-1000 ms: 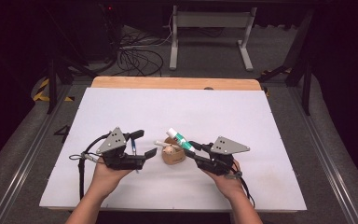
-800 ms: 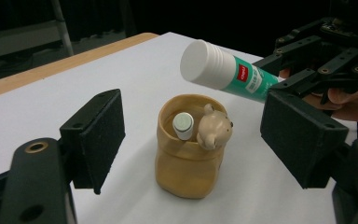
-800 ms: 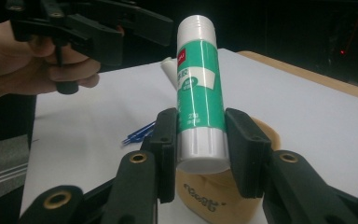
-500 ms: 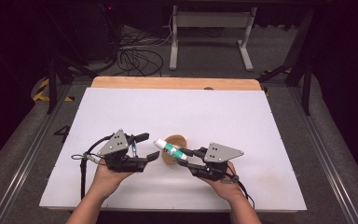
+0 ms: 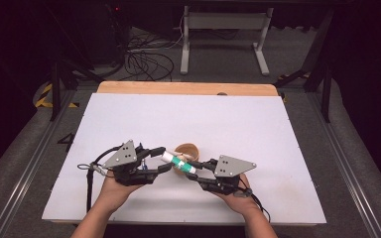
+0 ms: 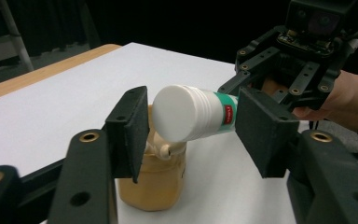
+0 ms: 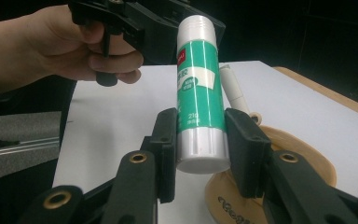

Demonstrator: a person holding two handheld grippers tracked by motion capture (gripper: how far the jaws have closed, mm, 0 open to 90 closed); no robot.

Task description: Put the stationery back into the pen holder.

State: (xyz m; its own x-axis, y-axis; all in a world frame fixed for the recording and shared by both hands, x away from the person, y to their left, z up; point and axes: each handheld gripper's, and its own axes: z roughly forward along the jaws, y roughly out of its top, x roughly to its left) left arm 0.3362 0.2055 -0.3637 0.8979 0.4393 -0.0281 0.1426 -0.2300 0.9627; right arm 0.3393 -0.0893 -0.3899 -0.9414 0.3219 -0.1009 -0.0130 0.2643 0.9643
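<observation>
We've got the glue stick (image 5: 178,162) hanging over the tan cup (image 5: 186,150) near the table's (image 5: 278,129) front middle. Our right gripper (image 7: 200,156) is clamped on its base. Our left gripper (image 6: 191,133) has just been closing around the white cap, pads not pressing yet. Loads of bare table behind. Green label, ribbed cap.
</observation>
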